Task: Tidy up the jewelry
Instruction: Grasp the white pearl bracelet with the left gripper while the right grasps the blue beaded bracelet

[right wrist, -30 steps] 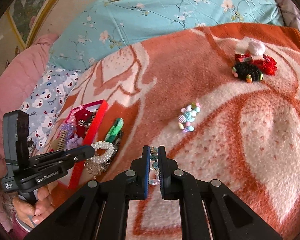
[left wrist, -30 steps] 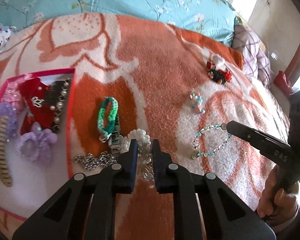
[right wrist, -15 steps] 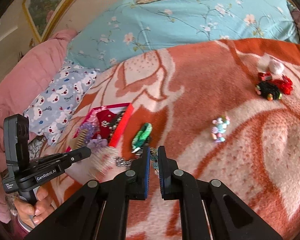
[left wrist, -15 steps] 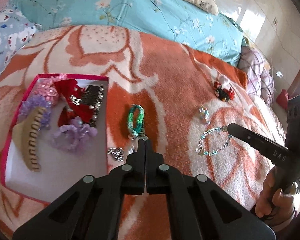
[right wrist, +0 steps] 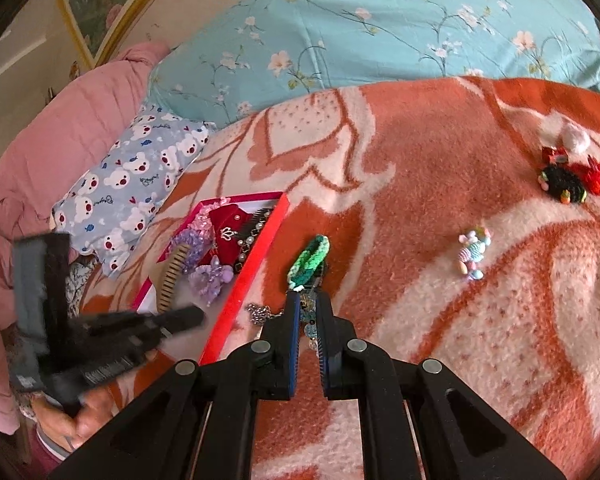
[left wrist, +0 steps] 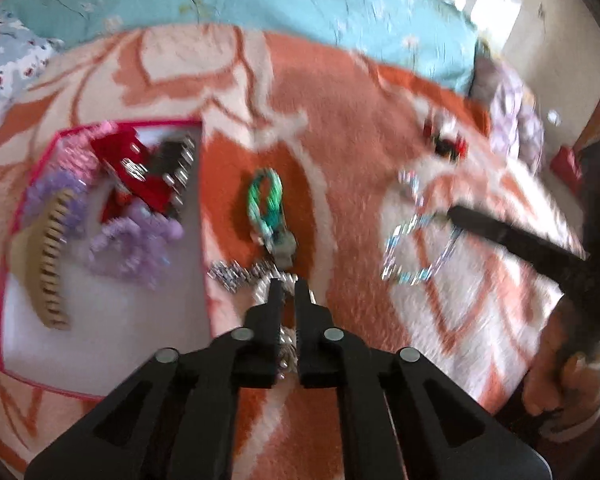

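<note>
My left gripper [left wrist: 287, 285] is shut on a clear pearl bracelet [left wrist: 287, 340], whose beads show between its fingers; it hangs just right of the red-rimmed box [left wrist: 132, 123]. My right gripper [right wrist: 308, 300] is shut on a blue bead bracelet [right wrist: 311, 322]; in the left wrist view that blue bead bracelet [left wrist: 416, 248] dangles as a loop from the right gripper [left wrist: 454, 214]. A green braided bracelet [left wrist: 266, 200] and a silver chain [left wrist: 228, 272] lie on the blanket beside the box. The left wrist view is blurred. In the right wrist view the left gripper [right wrist: 196, 316] is over the box [right wrist: 256, 256].
The box holds a tan comb [left wrist: 46, 264], a purple flower piece [left wrist: 132, 240] and a red bow [left wrist: 140, 176]. A pastel bead charm [right wrist: 474, 252] and black-and-red hair ties [right wrist: 568, 184] lie farther right. Pillows [right wrist: 140, 184] line the far side.
The left gripper shut on the pearl bracelet, lifted it off the blanket and carried it toward the box. The right gripper rose with the blue bead bracelet.
</note>
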A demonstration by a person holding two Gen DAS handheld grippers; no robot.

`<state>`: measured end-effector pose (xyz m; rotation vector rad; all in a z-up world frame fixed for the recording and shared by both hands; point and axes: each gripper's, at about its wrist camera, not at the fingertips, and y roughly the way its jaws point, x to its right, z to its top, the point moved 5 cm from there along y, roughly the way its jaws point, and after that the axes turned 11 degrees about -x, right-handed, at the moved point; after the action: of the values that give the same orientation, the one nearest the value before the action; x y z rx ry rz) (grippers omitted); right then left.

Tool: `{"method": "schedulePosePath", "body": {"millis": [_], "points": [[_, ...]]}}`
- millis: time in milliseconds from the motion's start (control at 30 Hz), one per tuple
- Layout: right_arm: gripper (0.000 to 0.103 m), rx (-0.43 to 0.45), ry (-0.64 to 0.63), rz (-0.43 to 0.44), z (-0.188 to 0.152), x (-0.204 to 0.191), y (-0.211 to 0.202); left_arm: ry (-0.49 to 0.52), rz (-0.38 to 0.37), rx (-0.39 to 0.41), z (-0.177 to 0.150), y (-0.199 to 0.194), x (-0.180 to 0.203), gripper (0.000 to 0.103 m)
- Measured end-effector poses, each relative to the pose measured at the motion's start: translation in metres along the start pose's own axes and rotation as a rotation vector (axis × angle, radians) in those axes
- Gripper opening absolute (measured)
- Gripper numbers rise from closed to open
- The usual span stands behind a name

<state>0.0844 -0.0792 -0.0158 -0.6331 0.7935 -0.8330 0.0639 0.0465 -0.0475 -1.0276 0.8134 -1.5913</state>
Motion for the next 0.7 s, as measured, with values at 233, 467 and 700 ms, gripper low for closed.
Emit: {"method": "schedulePosePath", "body": {"millis": [233, 467, 700], "points": [[0.007, 0.000, 0.038, 0.001, -0.003, 0.020, -0.006, 0.029, 0.021, -0.128, -0.008, 0.054, 0.014, 0.036], [0.007, -0.010, 0.068, 0.019, -0.007, 0.030, -0.002, 0.052, -0.004, -0.172, -0.013, 0.075, 0.019, 0.013], [0.007, 0.002, 0.068, 0.026, -0.005, 0.028, -0.006, 0.004, -0.028, -0.103, -0.015, 0.048, 0.010, 0.009]]}}
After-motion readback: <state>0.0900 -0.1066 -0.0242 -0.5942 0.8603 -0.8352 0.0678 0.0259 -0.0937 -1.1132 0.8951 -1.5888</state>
